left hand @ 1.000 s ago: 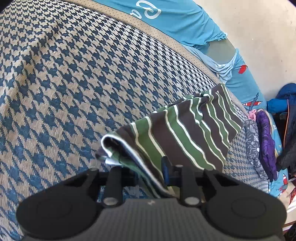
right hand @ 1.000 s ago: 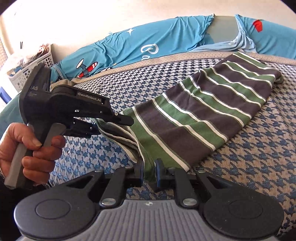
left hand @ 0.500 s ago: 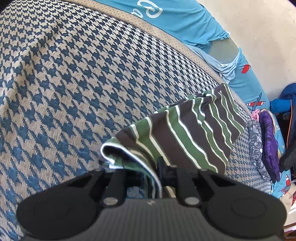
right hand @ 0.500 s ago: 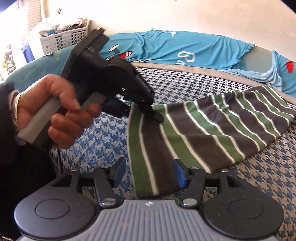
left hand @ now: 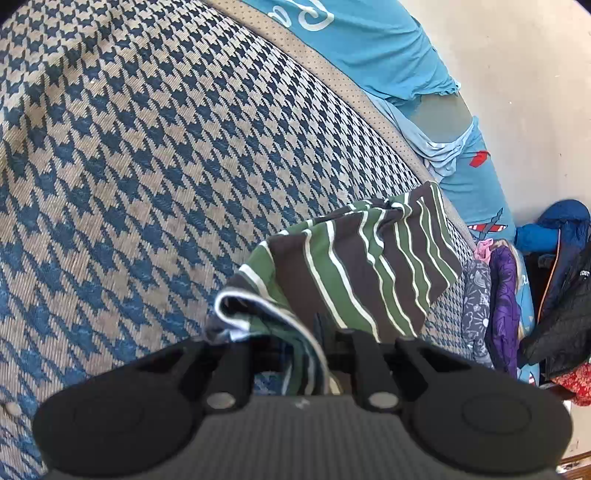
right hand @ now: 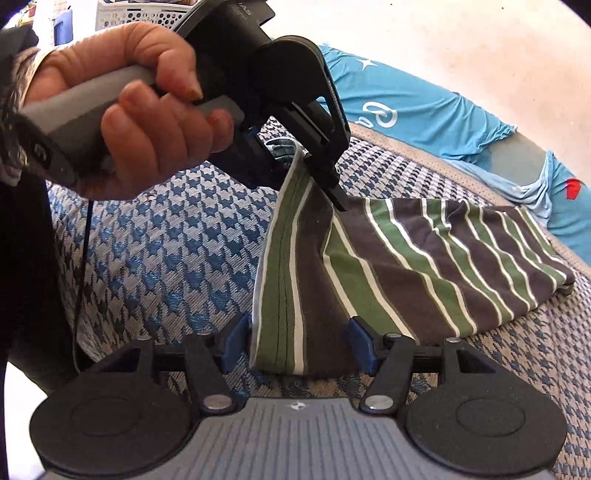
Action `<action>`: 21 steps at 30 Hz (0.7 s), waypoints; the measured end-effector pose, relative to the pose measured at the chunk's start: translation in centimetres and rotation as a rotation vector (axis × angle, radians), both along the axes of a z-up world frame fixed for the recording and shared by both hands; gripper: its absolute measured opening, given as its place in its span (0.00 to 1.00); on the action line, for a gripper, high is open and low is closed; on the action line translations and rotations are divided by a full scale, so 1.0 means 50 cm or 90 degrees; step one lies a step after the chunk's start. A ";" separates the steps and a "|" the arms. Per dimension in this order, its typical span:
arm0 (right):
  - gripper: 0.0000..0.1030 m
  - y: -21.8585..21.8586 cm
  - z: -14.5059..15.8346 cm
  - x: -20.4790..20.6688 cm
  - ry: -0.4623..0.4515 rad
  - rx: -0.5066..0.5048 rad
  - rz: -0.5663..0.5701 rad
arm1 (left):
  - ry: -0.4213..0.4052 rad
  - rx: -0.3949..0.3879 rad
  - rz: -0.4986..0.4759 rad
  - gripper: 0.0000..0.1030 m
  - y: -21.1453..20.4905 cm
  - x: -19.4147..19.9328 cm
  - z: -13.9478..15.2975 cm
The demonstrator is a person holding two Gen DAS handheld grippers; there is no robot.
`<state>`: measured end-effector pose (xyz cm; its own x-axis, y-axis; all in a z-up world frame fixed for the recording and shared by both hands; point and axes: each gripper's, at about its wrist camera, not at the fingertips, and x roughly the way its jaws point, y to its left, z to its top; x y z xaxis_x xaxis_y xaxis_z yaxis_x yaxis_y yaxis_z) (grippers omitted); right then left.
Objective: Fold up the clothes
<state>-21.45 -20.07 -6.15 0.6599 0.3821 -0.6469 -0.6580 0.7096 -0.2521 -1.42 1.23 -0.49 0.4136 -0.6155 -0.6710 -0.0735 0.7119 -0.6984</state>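
Blue-and-beige houndstooth upholstery (left hand: pixel 140 155) fills most of both views, with a plain pale wall (right hand: pixel 443 44) behind it and a turquoise printed sheet (right hand: pixel 424 107) draped along the far edge of the cushion. On this woven surface lies the brown, green and white striped garment (right hand: pixel 443 258), its far end resting flat toward the right near the beige piped border, its near end lifted off the fabric. The left gripper (right hand: pixel 325 173), held in a person's hand (right hand: pixel 129 110) at the upper left of the right wrist view, is pinched tight on the raised corner of the garment, so the hem hangs down from it in a steep fold; from its own camera the same left gripper (left hand: pixel 317 343) shows bunched striped cloth caught between its closed fingers. The right gripper (right hand: pixel 295 347) sits low and near, its blue-padded fingers (right hand: pixel 358 341) standing apart on either side of the hanging green-and-brown hem; its jaws have just been opening, and the cloth lies between them without the pads pressing on it. Far right in the left wrist view, a heap of purple, grey and dark blue clothes (left hand: pixel 517 295) sits beyond the cushion's edge. A white slotted laundry basket (right hand: pixel 147 14) shows at the top left of the right wrist view.
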 end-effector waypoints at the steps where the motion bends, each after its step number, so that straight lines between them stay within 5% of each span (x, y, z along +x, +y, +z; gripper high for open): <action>1: 0.64 0.003 -0.003 -0.002 -0.011 -0.004 -0.006 | 0.004 -0.005 0.001 0.12 0.001 0.000 -0.001; 6: 0.61 0.021 -0.016 -0.004 -0.063 -0.016 -0.013 | 0.015 -0.011 0.008 0.12 0.007 -0.005 -0.005; 8: 0.47 0.024 -0.014 0.001 -0.055 -0.004 -0.011 | 0.017 0.005 0.014 0.13 0.011 -0.008 -0.007; 10: 0.19 0.027 -0.010 0.003 -0.053 -0.005 -0.013 | 0.019 0.026 0.017 0.14 0.017 -0.014 -0.010; 12: 0.11 0.029 -0.009 0.003 -0.060 -0.014 -0.019 | 0.017 0.040 0.017 0.18 0.024 -0.021 -0.011; 17: 0.09 0.006 0.016 0.024 0.000 0.045 -0.047 | -0.006 0.059 0.004 0.29 0.009 -0.027 -0.001; 21: 0.09 -0.013 0.029 0.040 0.046 0.089 -0.067 | -0.035 0.083 -0.004 0.19 -0.011 -0.029 0.008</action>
<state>-19.46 -20.70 -4.73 0.6542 0.4030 -0.6400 -0.5918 0.7997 -0.1012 -2.89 0.68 -0.07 0.4483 -0.5271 -0.7219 -0.0339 0.7970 -0.6030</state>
